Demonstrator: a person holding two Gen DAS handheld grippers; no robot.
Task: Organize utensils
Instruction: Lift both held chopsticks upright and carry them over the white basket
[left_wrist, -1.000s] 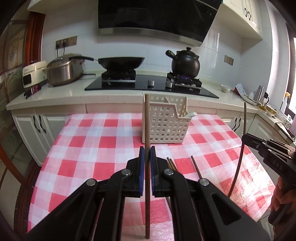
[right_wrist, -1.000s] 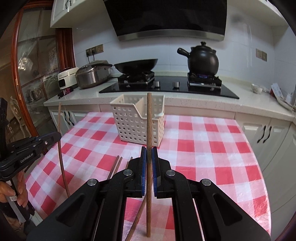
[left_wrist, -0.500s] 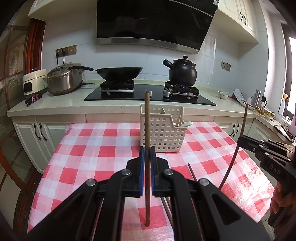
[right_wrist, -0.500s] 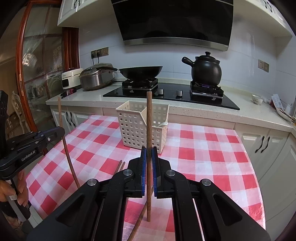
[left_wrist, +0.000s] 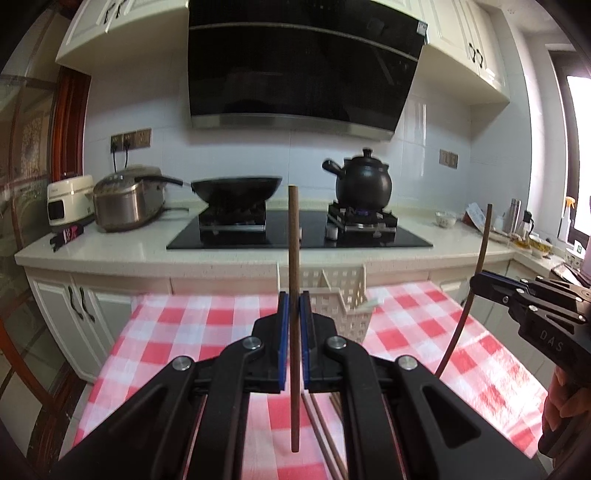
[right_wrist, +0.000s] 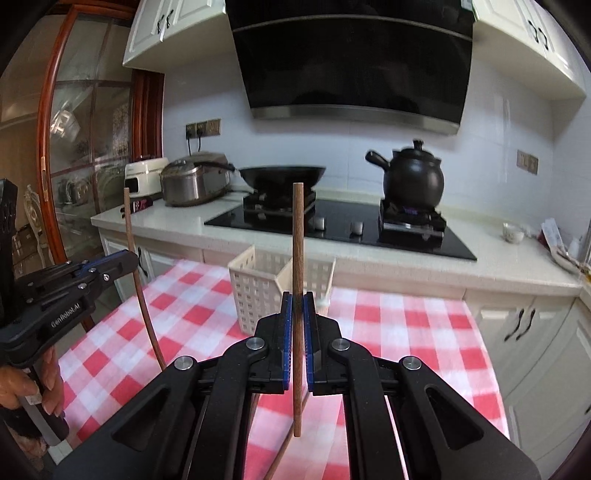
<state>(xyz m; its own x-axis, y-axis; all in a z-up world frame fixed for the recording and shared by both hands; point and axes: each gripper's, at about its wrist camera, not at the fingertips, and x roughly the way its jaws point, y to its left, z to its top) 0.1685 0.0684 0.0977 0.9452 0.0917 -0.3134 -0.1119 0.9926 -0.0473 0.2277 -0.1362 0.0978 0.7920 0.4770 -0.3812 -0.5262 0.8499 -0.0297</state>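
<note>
Your left gripper (left_wrist: 292, 325) is clamped on a wooden chopstick (left_wrist: 294, 258), held upright, and your right gripper (right_wrist: 296, 325) is pinching its own chopstick (right_wrist: 297, 240) the same way, both hanging above the checked tablecloth (left_wrist: 177, 332).

Taking the white utensil basket (right_wrist: 258, 291) as the reference: both sticks sit on your side of it, above its rim level, with open air between their lower tips and the cloth. The basket stands close to the table's far edge, with the counter (right_wrist: 166, 225) right behind that edge. Left and right of the basket the cloth is bare checks. Something pale, maybe a spoon (right_wrist: 327, 284), leans in the basket's right compartment. More chopsticks (left_wrist: 325, 435) lie flat on the cloth nearer you than the basket, mostly hidden under the left gripper.

Behind the basket on the stove sit a wok (left_wrist: 236, 188) and a black clay pot (left_wrist: 364, 181), with a rice cooker (left_wrist: 127, 197) off to the left.
</note>
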